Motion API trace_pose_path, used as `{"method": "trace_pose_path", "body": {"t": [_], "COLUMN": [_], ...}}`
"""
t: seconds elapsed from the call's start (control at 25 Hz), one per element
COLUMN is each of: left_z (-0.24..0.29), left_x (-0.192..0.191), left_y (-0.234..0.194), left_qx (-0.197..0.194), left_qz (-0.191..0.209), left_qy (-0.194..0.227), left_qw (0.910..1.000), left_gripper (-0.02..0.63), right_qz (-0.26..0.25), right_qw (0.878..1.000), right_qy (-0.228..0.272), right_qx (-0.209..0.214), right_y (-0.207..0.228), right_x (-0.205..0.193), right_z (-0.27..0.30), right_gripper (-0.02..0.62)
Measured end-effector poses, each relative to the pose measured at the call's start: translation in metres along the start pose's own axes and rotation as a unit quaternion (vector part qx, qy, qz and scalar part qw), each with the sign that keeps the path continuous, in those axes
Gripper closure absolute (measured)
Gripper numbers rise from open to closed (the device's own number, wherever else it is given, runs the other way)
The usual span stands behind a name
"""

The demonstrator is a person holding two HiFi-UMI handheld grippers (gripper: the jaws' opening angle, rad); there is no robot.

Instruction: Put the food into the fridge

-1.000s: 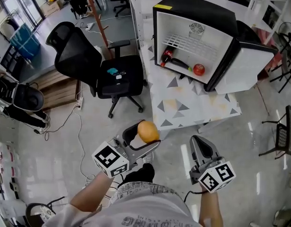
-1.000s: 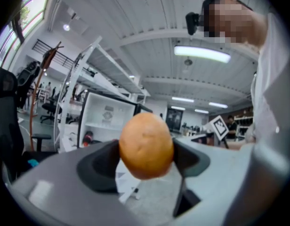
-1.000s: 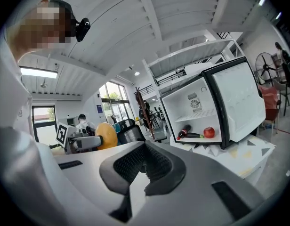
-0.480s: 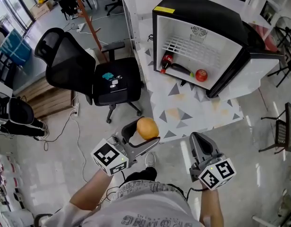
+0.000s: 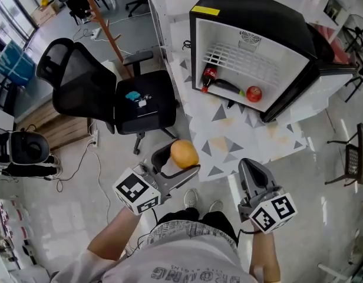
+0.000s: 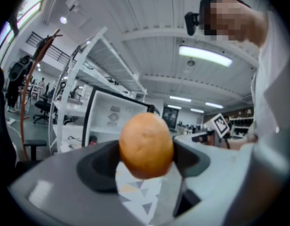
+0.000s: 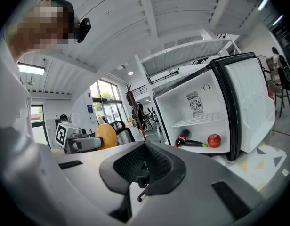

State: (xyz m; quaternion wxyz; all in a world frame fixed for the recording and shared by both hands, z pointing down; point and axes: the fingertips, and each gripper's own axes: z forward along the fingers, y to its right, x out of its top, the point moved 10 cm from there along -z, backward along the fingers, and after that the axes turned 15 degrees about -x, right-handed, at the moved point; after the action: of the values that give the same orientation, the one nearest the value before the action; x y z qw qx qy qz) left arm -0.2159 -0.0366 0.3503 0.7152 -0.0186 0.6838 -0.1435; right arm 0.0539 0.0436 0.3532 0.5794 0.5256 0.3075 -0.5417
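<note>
L gripper (image 5: 180,163) has its jaws pressed on both sides of an orange (image 5: 184,154), held up in front of the person, well apart from the fridge (image 5: 252,16). R gripper (image 5: 250,168) is empty, jaws together. Fridge door stands open; inside, on the bottom, lie a bottle (image 5: 209,75), an eggplant (image 5: 227,86) & an apple (image 5: 254,93), approx. in a row.

left gripper (image 5: 175,166): we hold it low, pointed forward, jaws clamped on orange (image 5: 184,153)
right gripper (image 5: 250,168): alongside, jaws together
</note>
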Motion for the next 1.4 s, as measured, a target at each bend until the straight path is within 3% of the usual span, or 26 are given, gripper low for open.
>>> {"method": "trace_pose_path", "body": {"t": [0.52,1.04,1.4], "left_z": [0.027,0.092,0.148], "left_x": [0.009,0.03,0.043], "left_y": [-0.029,-0.066,-0.107], "left_qx": [0.003,0.012,0.016], "left_qz": [0.006,0.028,0.069], "left_qy": [-0.007,-0.029,-0.072], "left_qw": [1.0,0.9991,0.9949], "left_gripper": [0.253,0.253,0.253], "right_qz": [0.007,0.018,0.027], "right_qw": [1.0,1.0,0.999], "right_qy": [0.002,0.006,0.002], "right_qx": [0.0,0.02,0.035], "right_y": [0.024,0.077,0.12], "right_x": [0.01,0.037,0.051], "right_z": [0.029,0.065,0.095], "right_gripper": [0.594,0.594,0.594]}}
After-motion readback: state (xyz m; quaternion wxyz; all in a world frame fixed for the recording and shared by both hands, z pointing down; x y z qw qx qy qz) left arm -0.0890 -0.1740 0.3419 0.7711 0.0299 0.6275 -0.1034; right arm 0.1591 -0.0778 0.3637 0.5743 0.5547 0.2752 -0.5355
